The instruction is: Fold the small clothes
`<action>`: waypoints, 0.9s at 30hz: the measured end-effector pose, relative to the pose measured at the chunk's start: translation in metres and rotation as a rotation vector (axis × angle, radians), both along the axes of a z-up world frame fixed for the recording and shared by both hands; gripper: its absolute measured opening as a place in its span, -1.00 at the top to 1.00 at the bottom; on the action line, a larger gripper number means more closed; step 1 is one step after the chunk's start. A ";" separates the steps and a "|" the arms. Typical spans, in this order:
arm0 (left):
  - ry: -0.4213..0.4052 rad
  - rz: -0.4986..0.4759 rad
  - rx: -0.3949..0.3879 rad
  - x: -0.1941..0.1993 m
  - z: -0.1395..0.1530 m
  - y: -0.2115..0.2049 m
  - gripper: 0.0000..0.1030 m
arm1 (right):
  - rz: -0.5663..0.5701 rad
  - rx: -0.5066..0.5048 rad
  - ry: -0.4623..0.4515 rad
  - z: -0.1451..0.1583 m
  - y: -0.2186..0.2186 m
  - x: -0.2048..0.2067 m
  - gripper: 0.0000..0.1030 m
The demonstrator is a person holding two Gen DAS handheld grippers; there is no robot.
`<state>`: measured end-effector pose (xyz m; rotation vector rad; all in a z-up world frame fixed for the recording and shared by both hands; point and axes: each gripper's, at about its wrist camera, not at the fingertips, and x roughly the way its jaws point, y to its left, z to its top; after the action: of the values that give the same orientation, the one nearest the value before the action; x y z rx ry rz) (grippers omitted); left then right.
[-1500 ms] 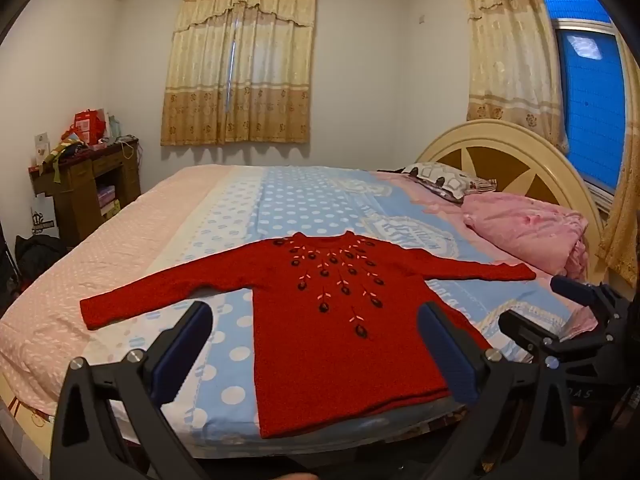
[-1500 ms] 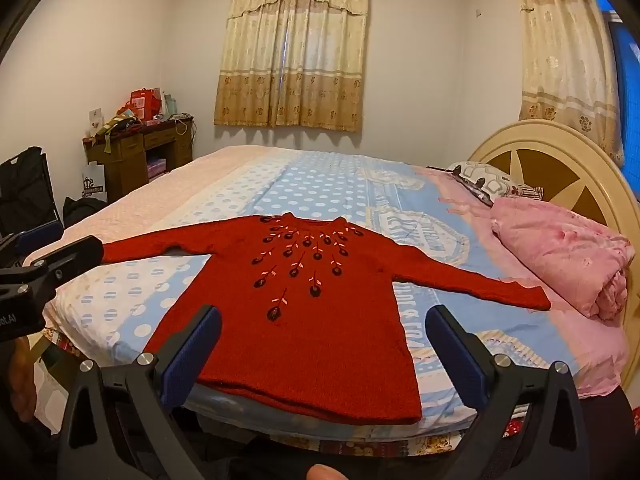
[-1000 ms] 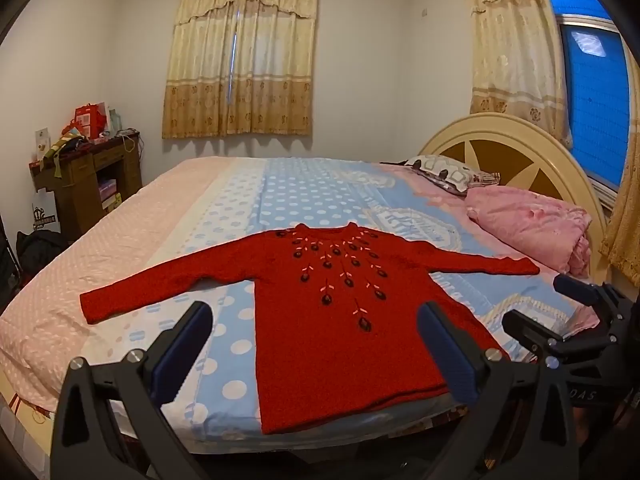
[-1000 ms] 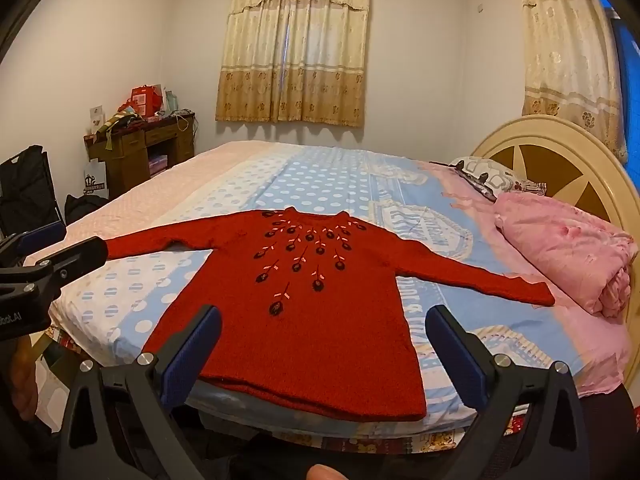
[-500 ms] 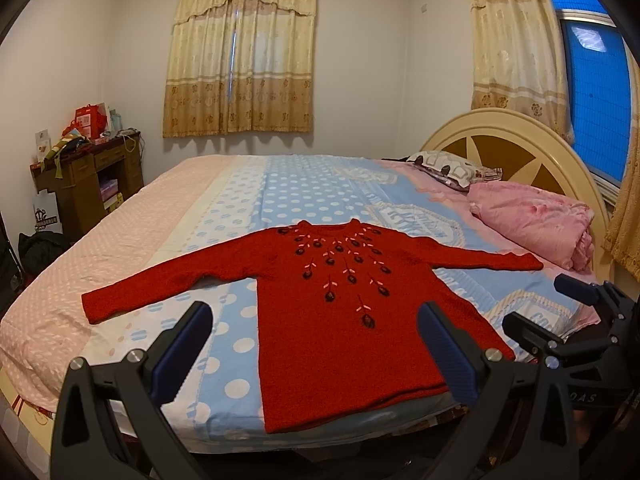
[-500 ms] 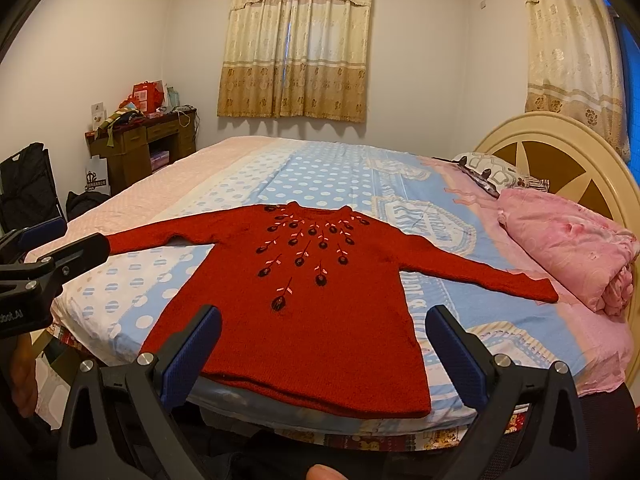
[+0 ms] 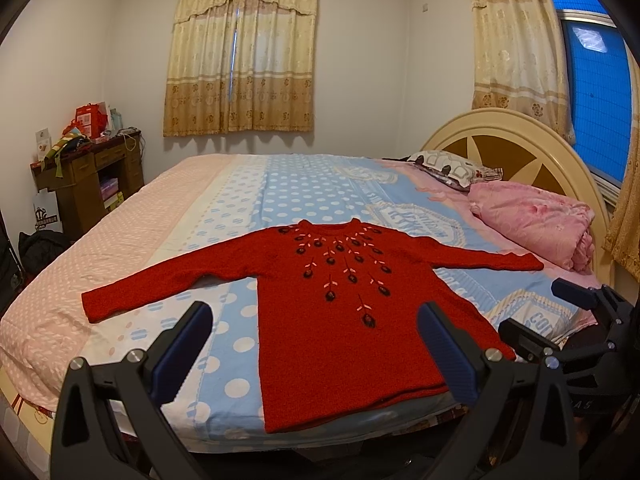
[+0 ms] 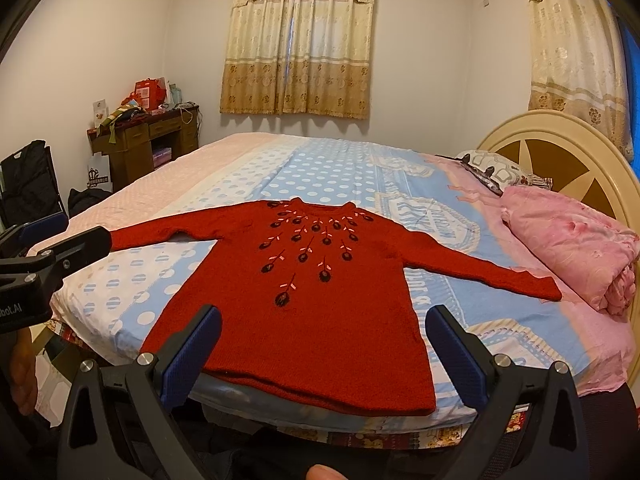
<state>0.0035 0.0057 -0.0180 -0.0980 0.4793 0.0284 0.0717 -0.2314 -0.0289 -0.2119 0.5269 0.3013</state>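
Bed (image 7: 248, 184): ahead of both sets of fingers, carrying the garment. Over the last second and a half the view from each wrist has tilted and shifted slightly; the bed and the sweater have not been disturbed. I judge this as small repositioning before the first fold, with no fold begun.

Red sweater (image 7: 340, 320): lies flat, front up, on the blue dotted sheet, directly beyond my left fingers (image 7: 316, 344) and my right fingers (image 8: 322, 344). Its hem runs along the near edge of the bed, closest to the fingers; the neckline points away. Both sleeves are spread out to the sides. It is unchanged in shape compared with the earlier frames.

Left fingers: spread wide apart, holding nothing, short of the hem and not touching the cloth.

Right fingers: likewise spread wide, empty, short of the hem. In the left wrist view they appear to the right of the left fingers, beside the bed corner.

Pink quilt (image 8: 576, 240): bundled beyond and to the right of the right fingers, just beside the right sleeve cuff; contact cannot be determined.

Hidden or unclear:
- In the right wrist view the left sleeve cuff is covered by the left tool.
- The near hem is partly behind the blue pads in both views.
- The embroidery detail is too small to read.
- Part of a hand shows at the lower frame edges, mostly cut off.
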 end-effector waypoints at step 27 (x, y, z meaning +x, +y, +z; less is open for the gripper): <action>0.005 -0.002 0.003 0.003 0.006 -0.003 -1.00 | 0.004 -0.001 0.004 -0.001 0.001 0.000 -0.98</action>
<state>0.0066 0.0029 -0.0119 -0.0942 0.4839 0.0279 0.0713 -0.2307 -0.0298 -0.2135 0.5305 0.3050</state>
